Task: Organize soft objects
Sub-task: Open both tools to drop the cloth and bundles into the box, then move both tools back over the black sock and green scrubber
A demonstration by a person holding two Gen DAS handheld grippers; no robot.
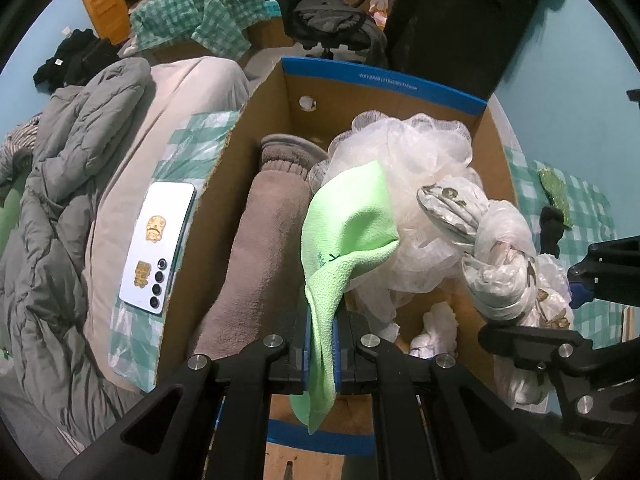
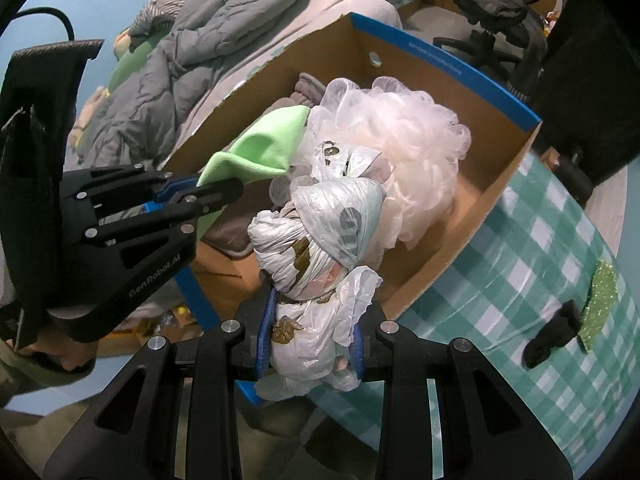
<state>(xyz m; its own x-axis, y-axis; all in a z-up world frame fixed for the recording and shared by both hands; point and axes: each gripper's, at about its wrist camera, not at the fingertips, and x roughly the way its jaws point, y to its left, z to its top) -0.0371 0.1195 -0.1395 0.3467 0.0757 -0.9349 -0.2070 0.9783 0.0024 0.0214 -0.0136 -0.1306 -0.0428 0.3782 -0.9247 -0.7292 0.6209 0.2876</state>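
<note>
An open cardboard box with a blue rim holds a rolled grey towel, a white mesh bath pouf and small white wads. My left gripper is shut on a light green cloth that hangs over the box's near edge. My right gripper is shut on a knotted bundle of white plastic bags, held above the box's near right part.
A white phone lies left of the box on a checked cloth. A grey quilt is heaped on the bed beyond. Right of the box, the checked cover carries a glittery green piece and a black object. An office chair stands behind.
</note>
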